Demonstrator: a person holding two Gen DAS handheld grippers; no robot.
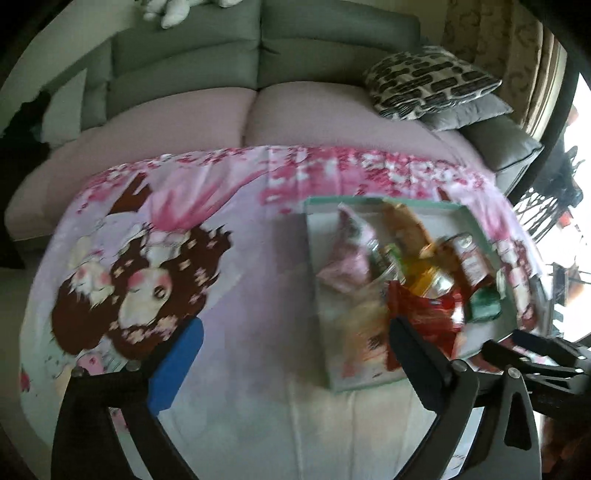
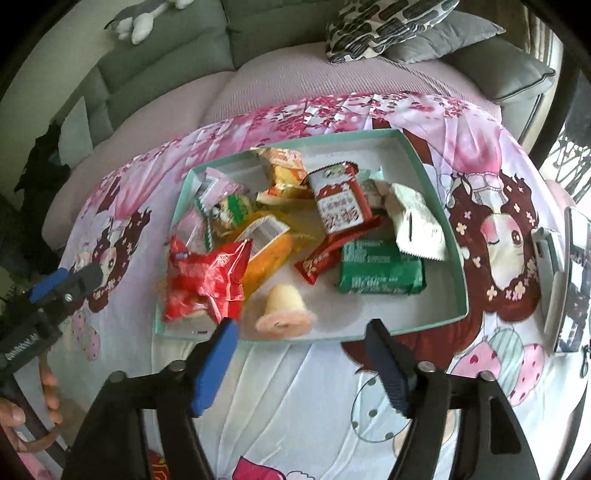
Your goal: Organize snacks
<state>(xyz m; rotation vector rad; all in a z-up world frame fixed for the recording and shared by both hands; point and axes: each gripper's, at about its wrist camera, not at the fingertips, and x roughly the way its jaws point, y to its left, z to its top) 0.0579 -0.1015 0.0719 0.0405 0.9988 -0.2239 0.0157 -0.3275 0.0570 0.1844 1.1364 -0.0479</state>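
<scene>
A shallow teal tray [image 2: 388,314] sits on a cartoon-print sheet and holds several snack packets: a red bag [image 2: 207,284], a yellow one [image 2: 269,247], a red-and-white pack [image 2: 340,203], a green pack [image 2: 380,269] and a white one [image 2: 417,225]. A pale jelly cup [image 2: 282,312] lies on its side at the tray's near edge. My right gripper [image 2: 301,354] is open just short of that cup, nothing between its pads. My left gripper [image 1: 295,354] is open and empty over the sheet, left of the tray [image 1: 321,236]. The left gripper [image 2: 70,282] also shows at the right wrist view's left edge.
The sheet [image 1: 221,295] covers a table in front of a grey sofa [image 1: 258,55] with a patterned cushion [image 1: 432,81]. A phone-like device [image 2: 561,280] lies on the sheet right of the tray. A hand [image 2: 48,387] holds the left gripper's handle. A plush toy [image 2: 136,22] rests on the sofa back.
</scene>
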